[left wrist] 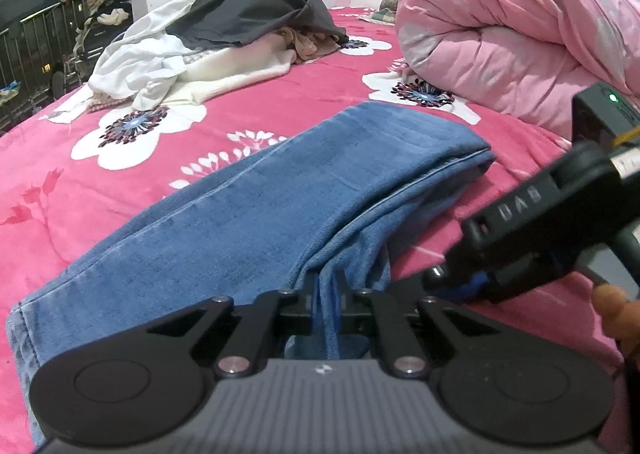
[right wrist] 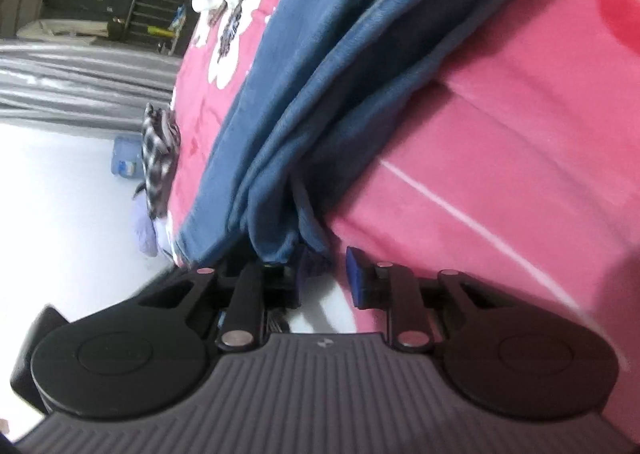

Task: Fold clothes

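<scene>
i see the jeans (left wrist: 280,197), folded lengthwise into a long blue strip, lying on the pink flowered bed (left wrist: 60,189). my left tongs (left wrist: 326,306) are pinched on a bunched fold at the jeans' near end. my right tongs (right wrist: 324,274) stand parted just beside that same end, their pads clear of the cloth.

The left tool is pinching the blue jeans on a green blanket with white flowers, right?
Not quite. The blanket is pink-red, not green, as the left wrist view shows. The rest holds: the left tool is pinching the blue jeans, and the blanket has white flowers.
</scene>
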`<control>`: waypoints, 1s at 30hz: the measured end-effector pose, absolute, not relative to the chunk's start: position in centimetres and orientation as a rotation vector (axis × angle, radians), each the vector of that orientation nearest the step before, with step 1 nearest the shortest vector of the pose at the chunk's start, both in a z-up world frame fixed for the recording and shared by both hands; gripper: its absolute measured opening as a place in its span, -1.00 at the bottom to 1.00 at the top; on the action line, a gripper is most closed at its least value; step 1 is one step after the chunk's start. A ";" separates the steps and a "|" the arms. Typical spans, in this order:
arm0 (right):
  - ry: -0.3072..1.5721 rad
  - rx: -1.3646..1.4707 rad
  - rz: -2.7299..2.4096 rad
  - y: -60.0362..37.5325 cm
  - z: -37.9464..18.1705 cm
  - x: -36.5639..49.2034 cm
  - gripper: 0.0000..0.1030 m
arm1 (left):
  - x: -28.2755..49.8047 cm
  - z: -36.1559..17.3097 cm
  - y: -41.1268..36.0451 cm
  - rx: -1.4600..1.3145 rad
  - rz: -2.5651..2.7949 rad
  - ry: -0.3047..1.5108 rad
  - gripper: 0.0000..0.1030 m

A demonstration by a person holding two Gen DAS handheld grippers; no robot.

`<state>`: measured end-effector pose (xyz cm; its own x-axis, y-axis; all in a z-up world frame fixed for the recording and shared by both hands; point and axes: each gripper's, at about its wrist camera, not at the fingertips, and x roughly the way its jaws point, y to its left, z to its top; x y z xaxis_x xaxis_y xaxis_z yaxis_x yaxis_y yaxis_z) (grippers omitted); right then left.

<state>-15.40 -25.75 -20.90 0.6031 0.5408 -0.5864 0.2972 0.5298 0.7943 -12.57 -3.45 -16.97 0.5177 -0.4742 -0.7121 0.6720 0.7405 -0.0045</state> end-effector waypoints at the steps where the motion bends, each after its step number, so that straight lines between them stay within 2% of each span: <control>1: 0.946 1.027 0.174 -25.6 -20.8 -15.2 -0.64 | -12.6 -16.9 -3.3 0.282 -0.702 0.757 -0.84; 5: 0.895 0.911 0.138 -25.9 -19.7 -15.4 -0.64 | -12.9 -16.4 -3.1 0.267 -0.733 0.757 -0.76; 7: 0.869 0.895 0.114 -26.4 -19.5 -15.7 -0.64 | -13.4 -16.1 -3.4 0.286 -0.755 0.736 -0.57; 9: 0.855 0.909 0.088 -27.2 -19.6 -15.7 -0.64 | -13.7 -16.0 -3.9 0.307 -0.776 0.717 -0.11; 11: 0.846 0.906 0.051 -27.8 -20.1 -15.2 -0.64 | -14.0 -16.3 -5.0 0.344 -0.786 0.697 0.00; 13: 0.831 0.853 0.025 -27.6 -20.3 -14.4 -0.65 | -14.4 -16.8 -6.5 0.417 -0.770 0.659 0.00; 14: 0.825 0.836 0.020 -27.1 -20.3 -14.1 -0.65 | -14.5 -17.2 -7.2 0.458 -0.750 0.635 -0.02; 15: 0.818 0.817 0.017 -26.7 -20.2 -14.0 -0.65 | -14.6 -17.5 -7.8 0.498 -0.716 0.617 -0.28; 16: 0.812 0.776 0.014 -26.4 -19.9 -14.1 -0.65 | -14.6 -17.9 -8.5 0.537 -0.672 0.604 -0.44; 23: 0.753 0.581 -0.045 -26.3 -18.7 -14.4 -0.66 | -15.1 -17.4 -7.6 0.468 -0.686 0.611 -0.88; 30: 0.739 0.463 -0.068 -25.5 -19.8 -13.6 -0.70 | -17.0 -18.7 -7.3 0.521 -0.743 0.602 -0.90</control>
<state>-13.61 -25.52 -19.75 0.7416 0.1008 -0.6632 0.2199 0.8975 0.3823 -17.04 -7.32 -18.71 0.5865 -0.4626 -0.6648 0.7463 0.6277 0.2216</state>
